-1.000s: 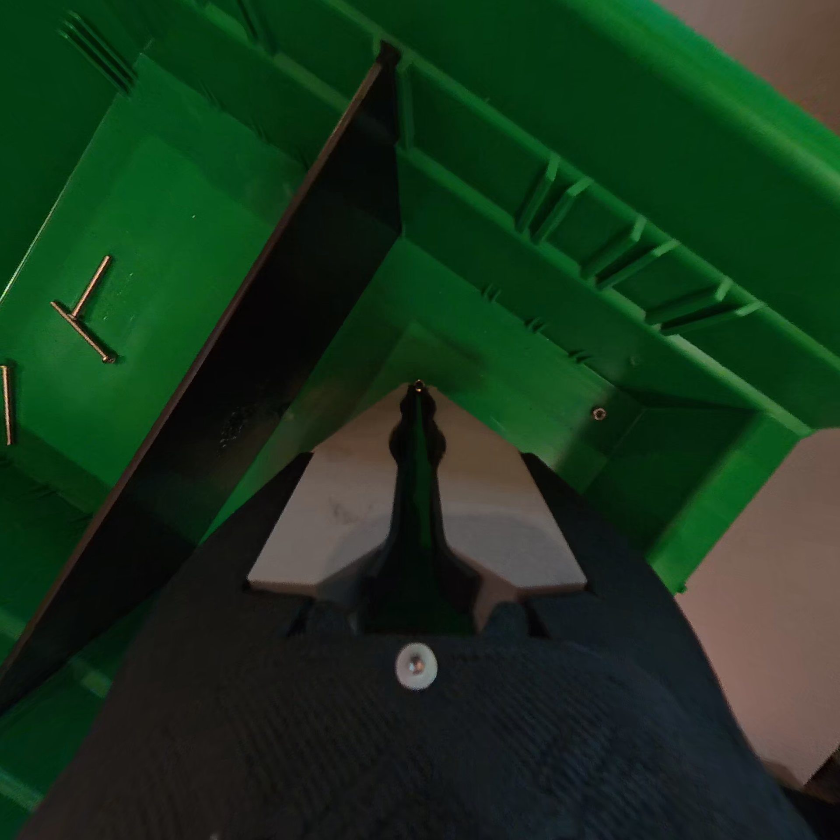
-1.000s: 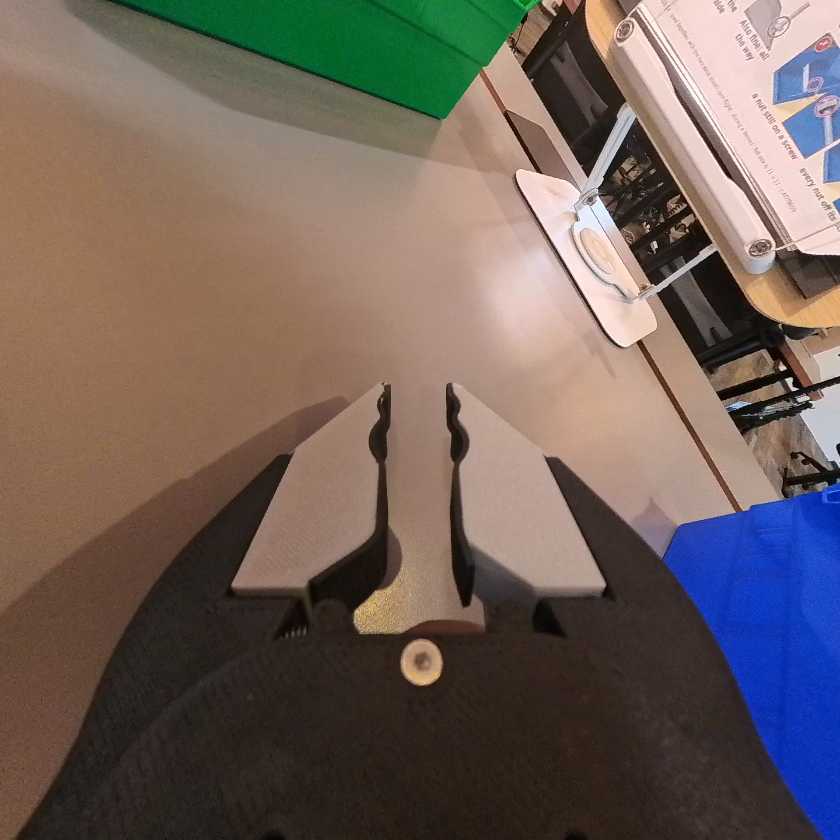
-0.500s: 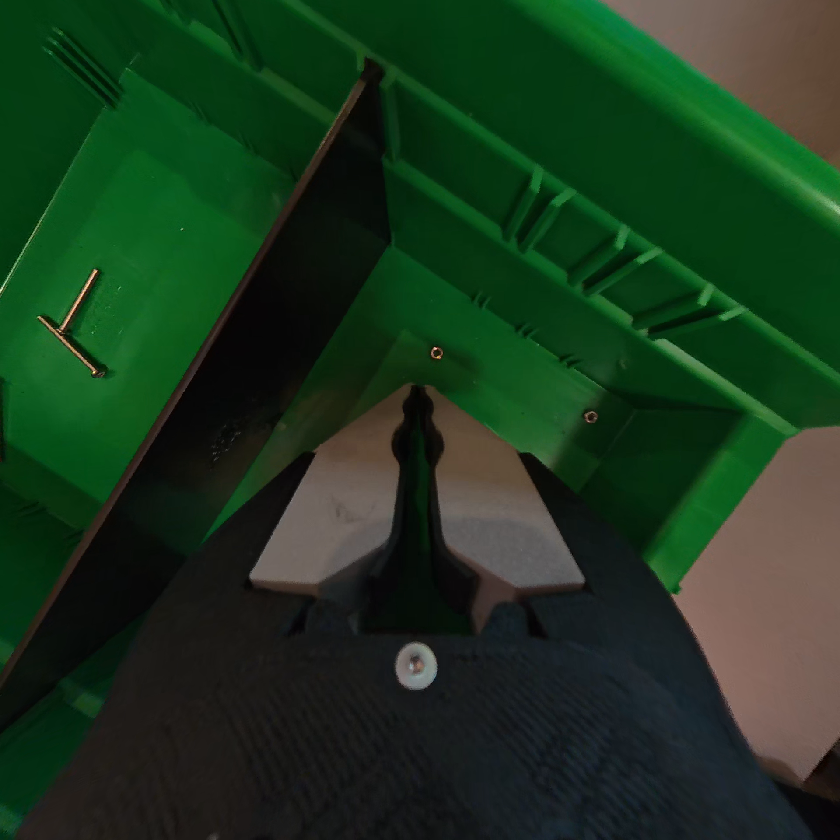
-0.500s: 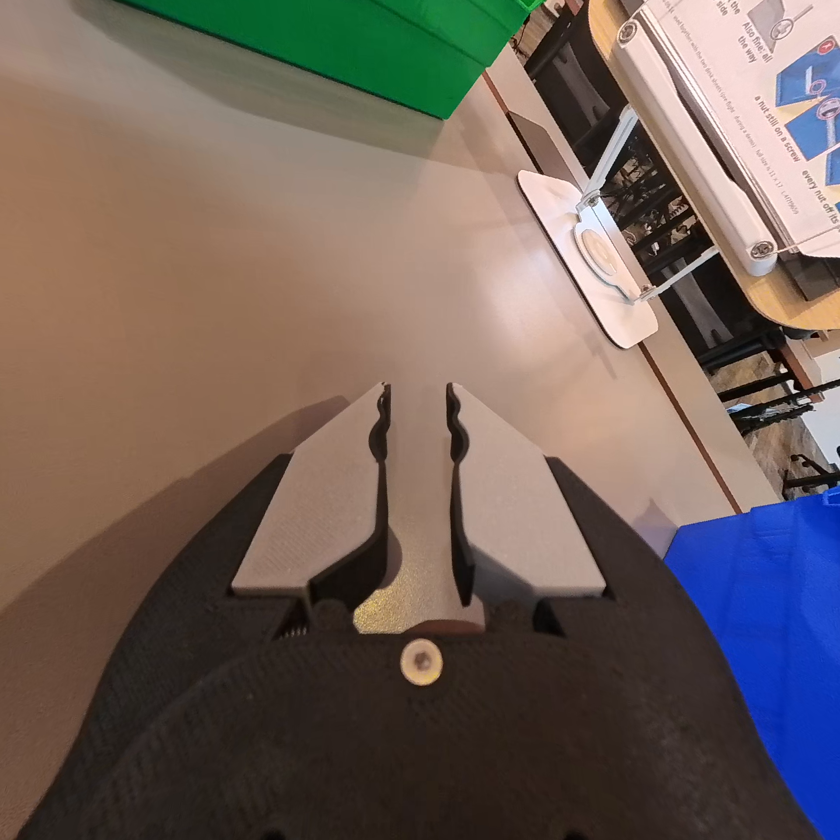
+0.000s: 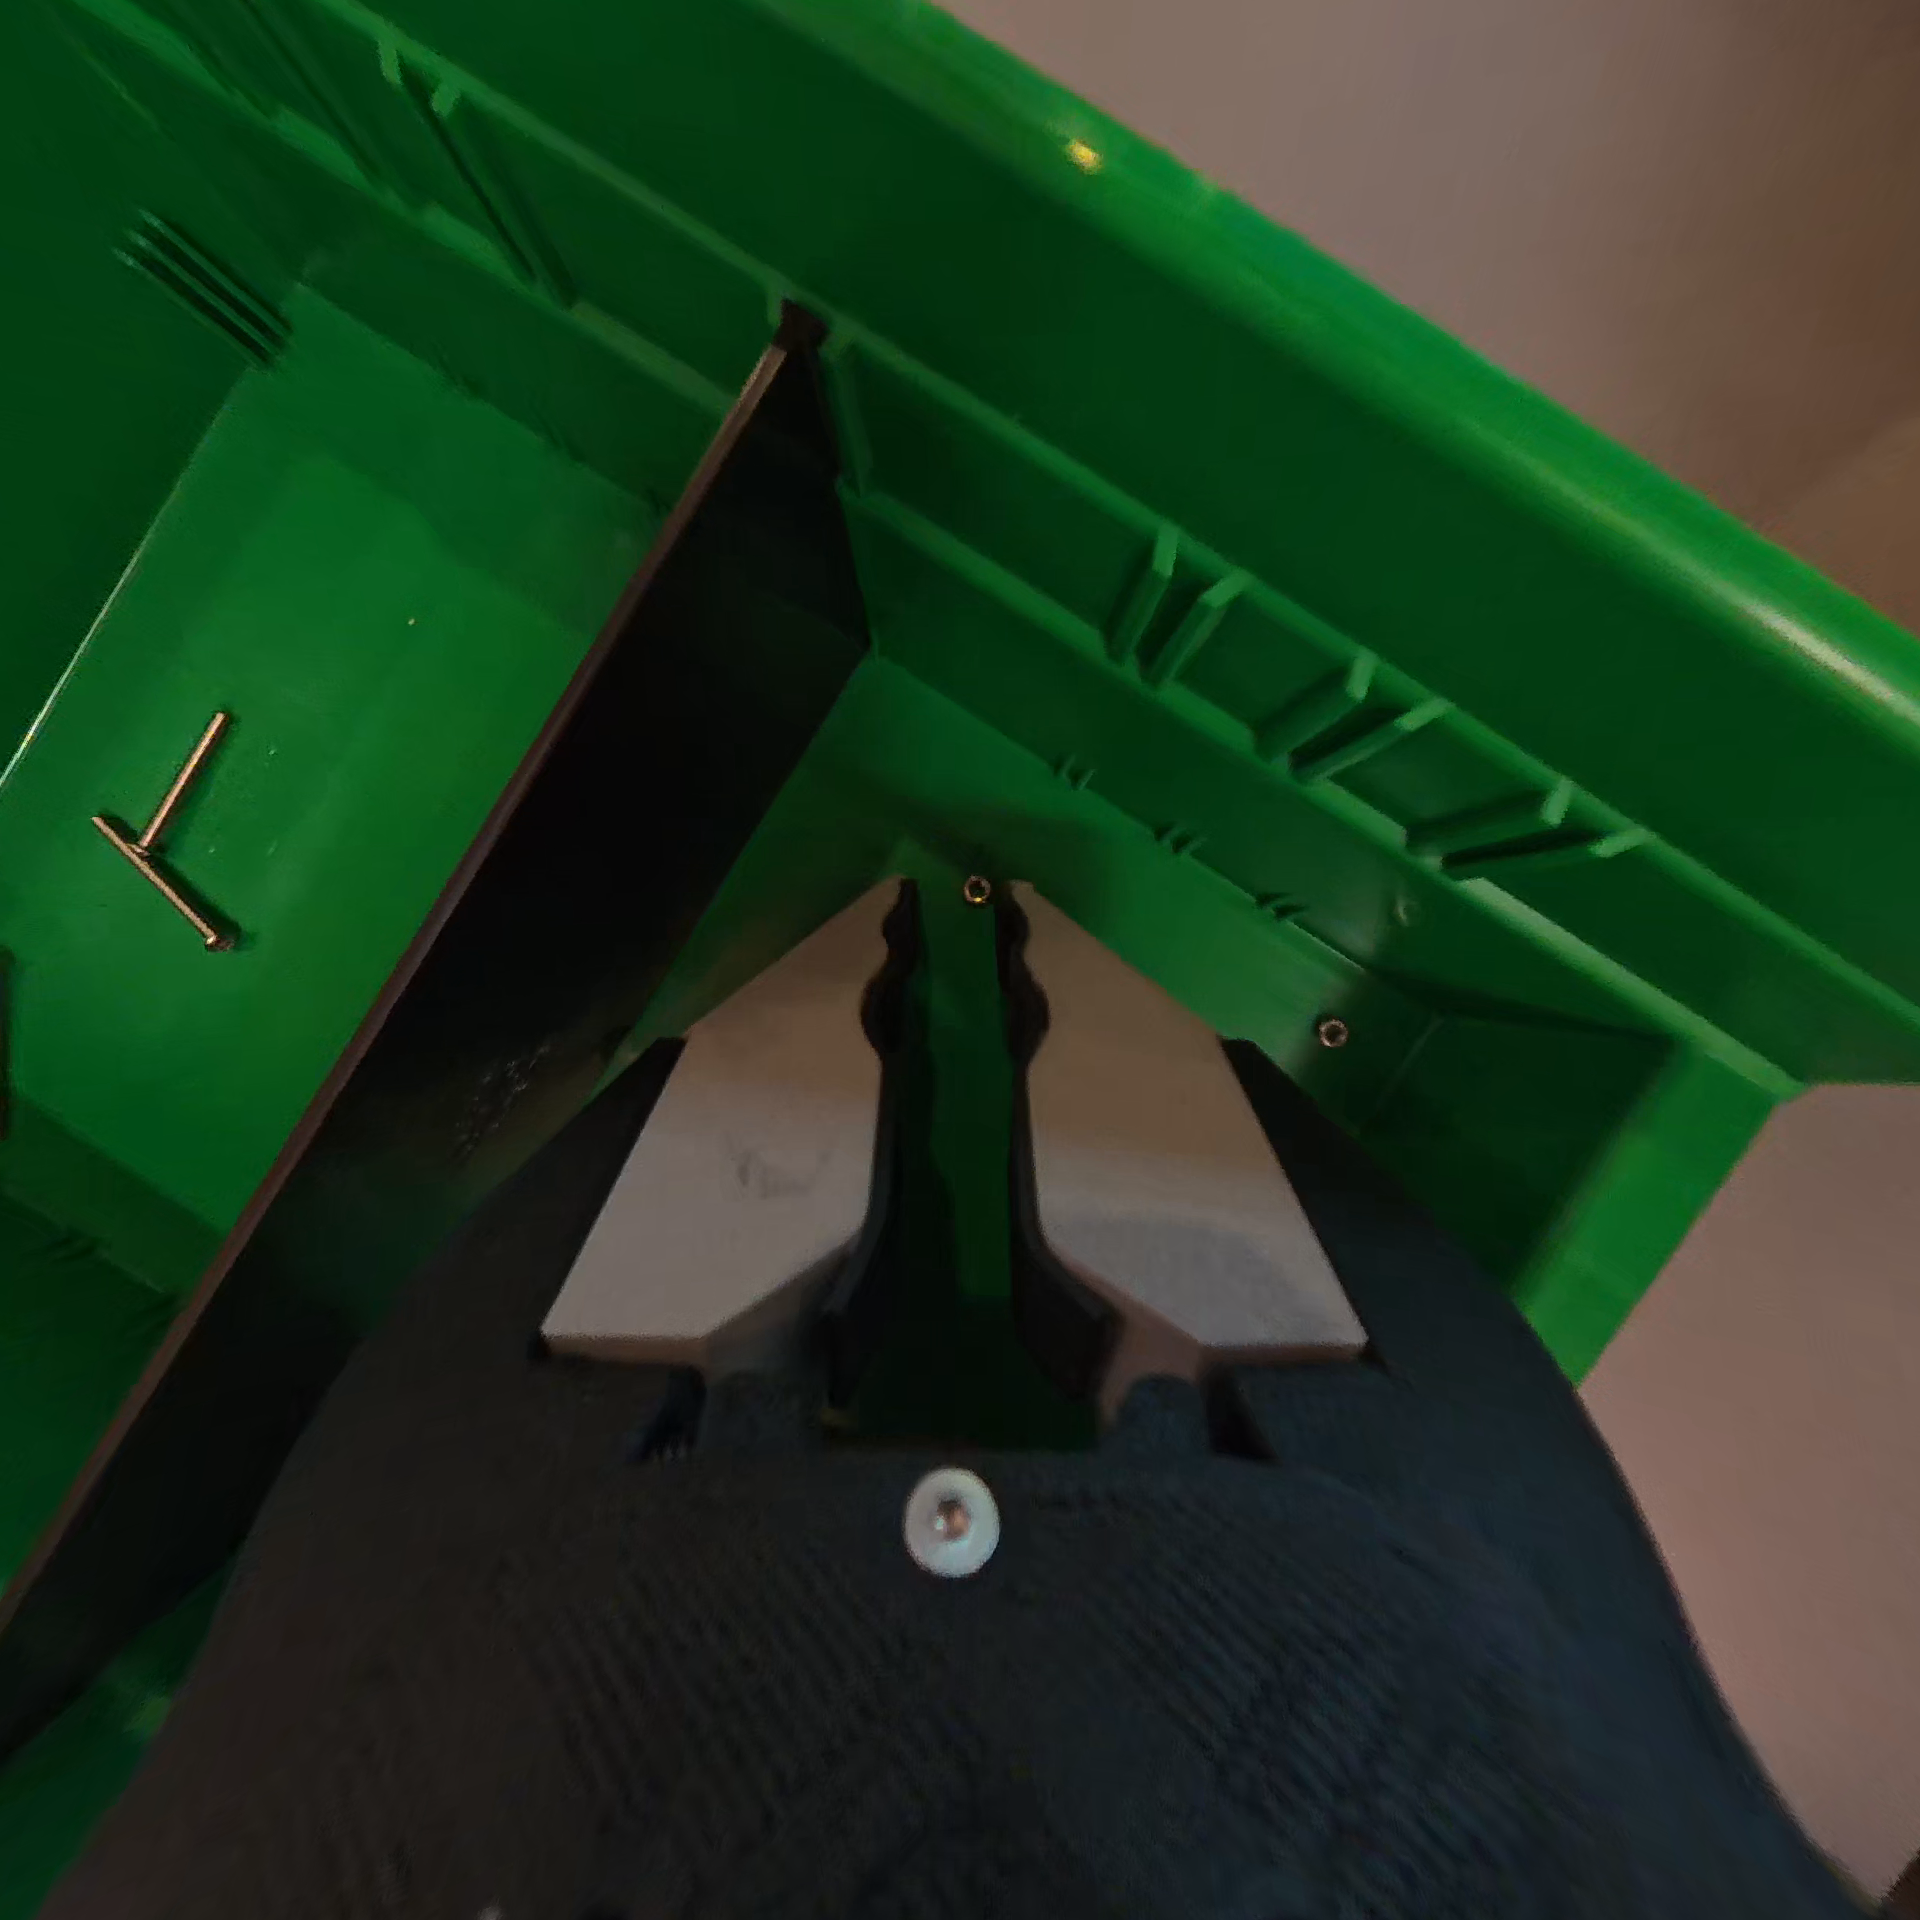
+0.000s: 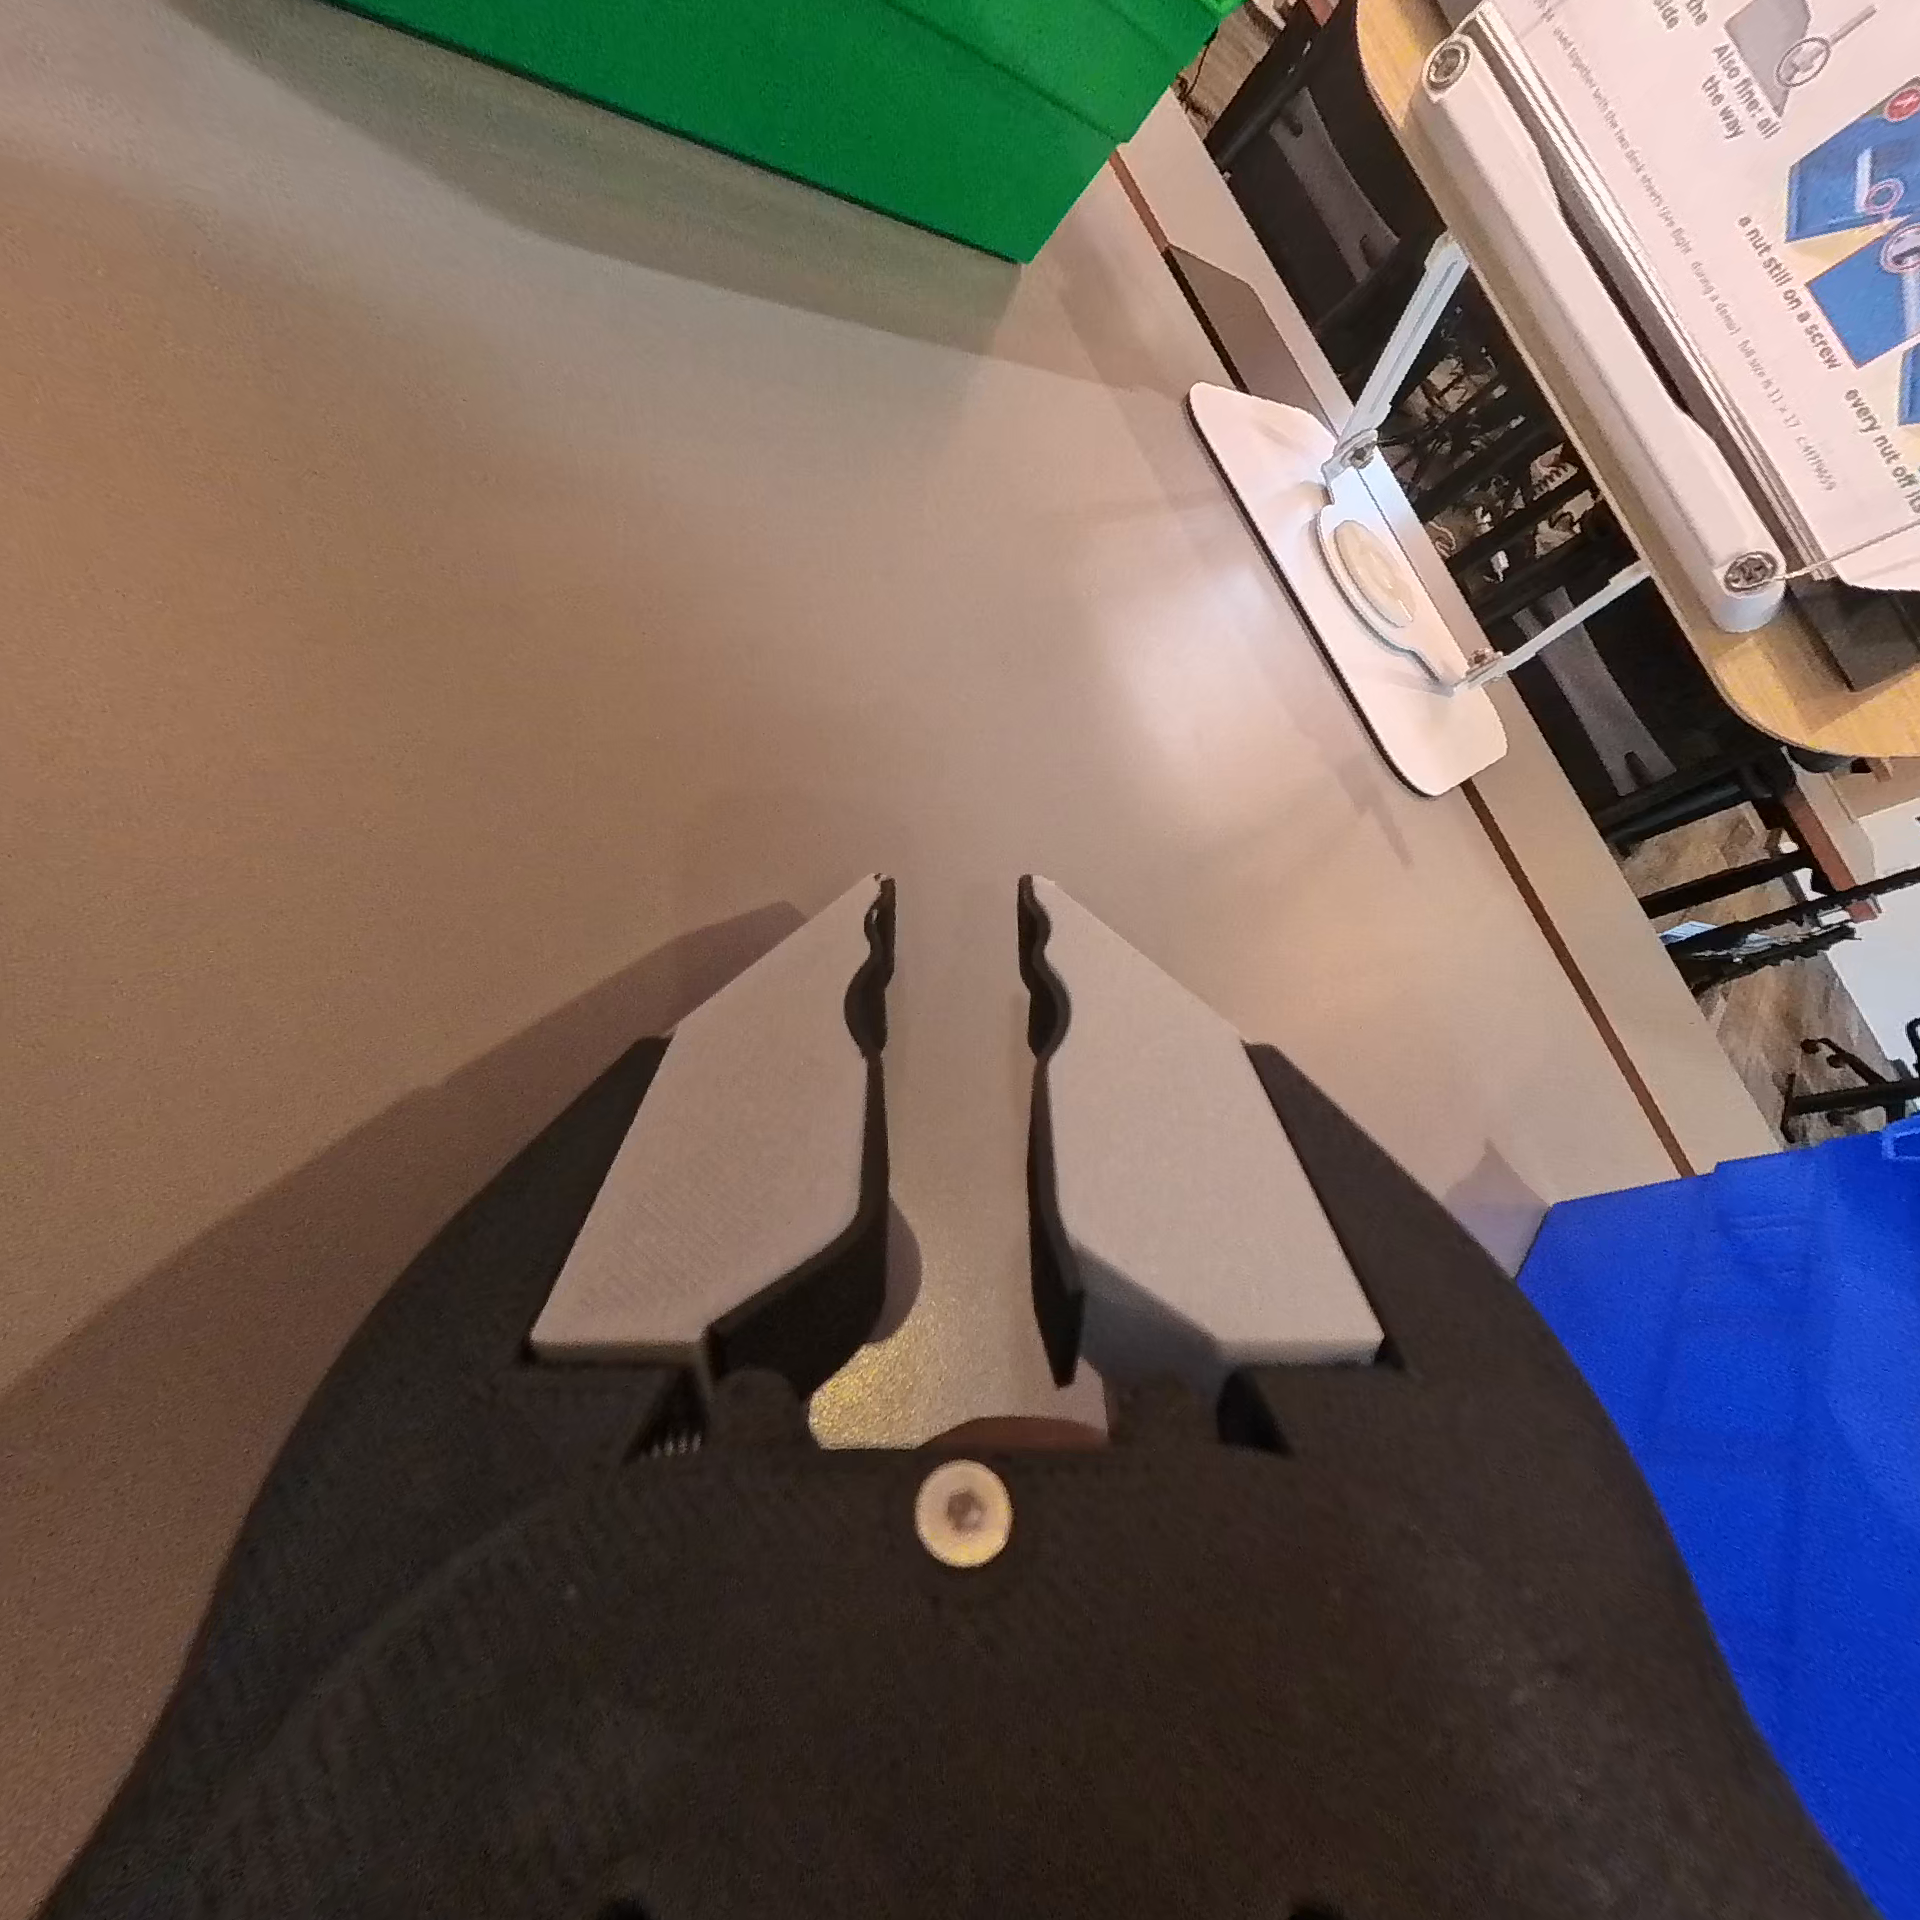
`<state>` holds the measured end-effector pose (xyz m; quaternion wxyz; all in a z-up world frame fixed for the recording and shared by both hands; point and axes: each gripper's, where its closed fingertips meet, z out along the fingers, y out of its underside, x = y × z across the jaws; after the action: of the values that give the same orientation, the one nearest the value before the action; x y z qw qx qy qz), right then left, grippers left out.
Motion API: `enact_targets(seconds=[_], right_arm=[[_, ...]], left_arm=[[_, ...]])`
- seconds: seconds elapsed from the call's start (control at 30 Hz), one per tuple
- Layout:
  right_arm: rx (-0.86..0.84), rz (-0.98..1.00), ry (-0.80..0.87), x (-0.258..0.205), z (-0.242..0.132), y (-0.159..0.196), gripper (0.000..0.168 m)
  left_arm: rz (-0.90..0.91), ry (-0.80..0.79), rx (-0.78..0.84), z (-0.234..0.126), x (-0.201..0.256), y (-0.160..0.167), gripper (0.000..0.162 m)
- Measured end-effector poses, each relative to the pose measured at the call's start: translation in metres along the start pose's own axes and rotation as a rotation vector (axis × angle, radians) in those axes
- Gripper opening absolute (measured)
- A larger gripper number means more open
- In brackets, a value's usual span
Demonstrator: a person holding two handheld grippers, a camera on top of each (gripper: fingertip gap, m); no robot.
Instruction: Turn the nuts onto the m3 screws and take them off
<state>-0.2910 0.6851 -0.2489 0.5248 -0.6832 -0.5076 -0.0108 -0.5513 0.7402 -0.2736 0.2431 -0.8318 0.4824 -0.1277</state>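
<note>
**Left jaws open over a dropped nut**

At the far left of the green bin (image 5: 1039, 270), two thin screws (image 5: 177, 831) lie crossed on the floor of the left compartment, with a black divider (image 5: 582, 831) between them and the next compartment. To its right, the left gripper (image 5: 958, 902) reaches into that right-hand compartment. A second ago its jaws were pinched together on a small nut at their tips; half a second ago the nut sat loose on the bin floor just ahead of them; now the jaws stand a narrow gap apart and hold nothing. The nut (image 5: 977, 888) lies at the mouth of that gap, near the bin's far wall. A second nut (image 5: 1332, 1032) rests further right, in the corner. The pick seems to have slipped, so the grasp likely needs another try before any threading.

The right gripper (image 6: 951, 894) hangs over the bare table (image 6: 520, 623), unchanged, jaws moderately parted and empty, with a white stand (image 6: 1340, 582) far right and a blue bin (image 6: 1714, 1455) near right.
</note>
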Motion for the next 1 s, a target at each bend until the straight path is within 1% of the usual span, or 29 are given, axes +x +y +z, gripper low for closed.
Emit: enact_targets(seconds=[0.13, 0.2, 0.6, 0.67, 0.87, 1.0], right_arm=[[-0.001, 0.000, -0.001, -0.0001, 0.0001, 0.0001, 0.020], [-0.002, 0.001, -0.001, -0.0001, 0.0002, 0.0003, 0.020], [0.000, 0.001, 0.000, -0.0002, -0.0002, 0.0000, 0.020], [0.001, -0.001, 0.000, -0.0003, -0.0004, -0.0002, 0.020], [-0.002, -0.003, 0.000, -0.0005, -0.0001, 0.0002, 0.020], [-0.004, -0.003, -0.001, -0.0004, 0.0003, 0.0005, 0.020]], left_arm=[[0.006, -0.001, -0.001, 0.0003, 0.0007, 0.0000, 0.013], [0.020, 0.005, 0.004, 0.0014, 0.0030, -0.0012, 0.004], [0.035, 0.012, 0.000, 0.0008, 0.0045, -0.0011, 0.003], [0.032, 0.002, 0.000, -0.0005, 0.0022, -0.0005, 0.000], [0.020, -0.015, 0.012, -0.0046, -0.0021, -0.0008, 0.000], [0.011, 0.004, 0.048, -0.0067, 0.0013, -0.0076, 0.007]])
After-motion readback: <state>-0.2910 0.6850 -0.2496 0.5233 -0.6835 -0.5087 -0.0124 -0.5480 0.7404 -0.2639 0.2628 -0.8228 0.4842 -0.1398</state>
